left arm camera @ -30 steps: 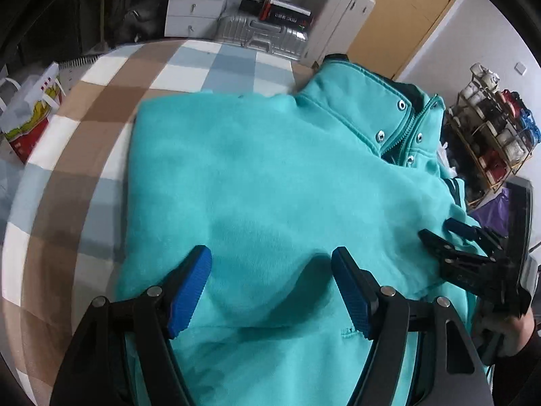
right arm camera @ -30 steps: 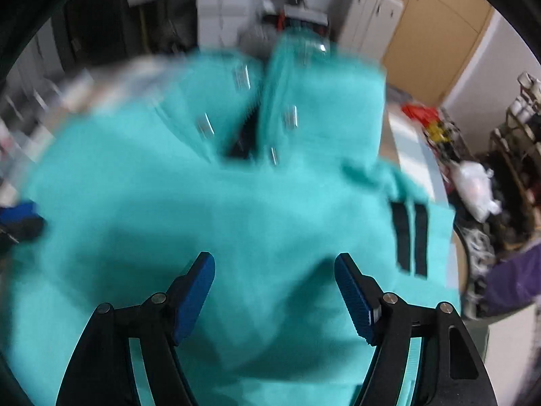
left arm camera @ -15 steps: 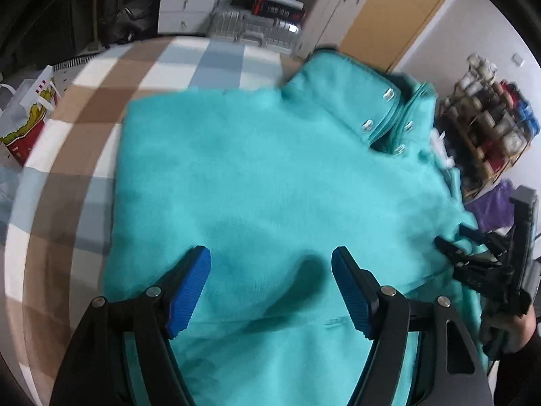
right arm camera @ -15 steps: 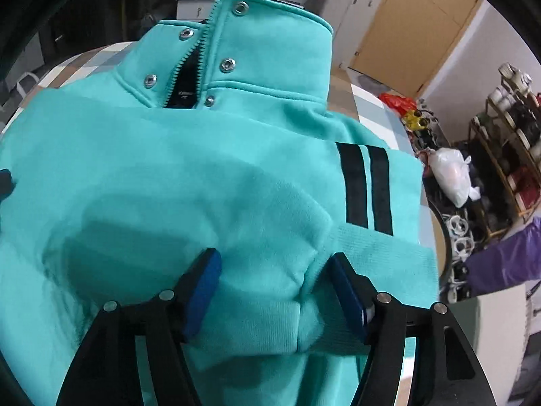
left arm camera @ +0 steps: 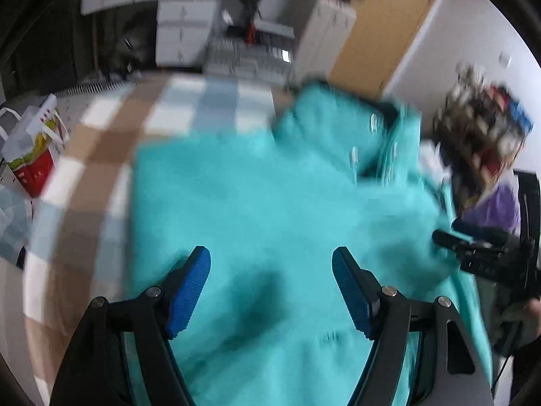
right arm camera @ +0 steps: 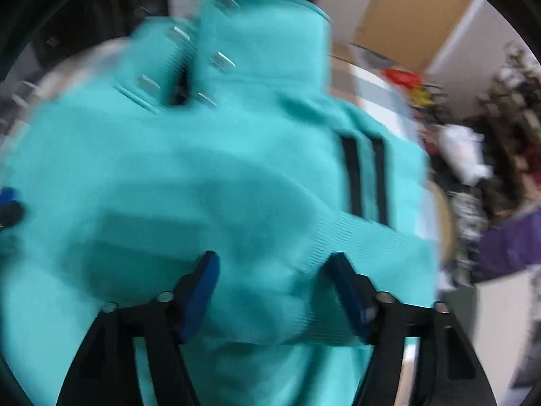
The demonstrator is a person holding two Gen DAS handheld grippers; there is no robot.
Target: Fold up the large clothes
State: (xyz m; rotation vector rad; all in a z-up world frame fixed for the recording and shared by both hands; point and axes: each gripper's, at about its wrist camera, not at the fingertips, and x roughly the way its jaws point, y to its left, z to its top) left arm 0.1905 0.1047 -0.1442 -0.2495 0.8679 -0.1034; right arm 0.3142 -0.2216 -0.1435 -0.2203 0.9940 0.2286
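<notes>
A large teal jacket [left arm camera: 257,203] with a snap collar lies spread on the checked table [left arm camera: 111,128]; both views are blurred by motion. My left gripper [left arm camera: 270,291] is open above the jacket's body, holding nothing. My right gripper [right arm camera: 274,287] is open, with a thick fold of the ribbed sleeve cuff [right arm camera: 338,264] bunched between its fingers; two black stripes [right arm camera: 365,182] run just beyond. The right gripper also shows in the left wrist view [left arm camera: 483,253] at the jacket's right edge. The collar [right arm camera: 257,40] stands up at the far side.
A shopping bag [left arm camera: 33,155] stands left of the table. White drawers [left arm camera: 186,30] and a suitcase [left arm camera: 247,57] are behind it. A cluttered shelf [left arm camera: 480,132] and purple cloth [left arm camera: 493,209] are at the right.
Both views have become blurred as both grippers move. The left gripper has drawn back slightly from the jacket. The right gripper stays open around the cuff fold, pushed a little closer to it.
</notes>
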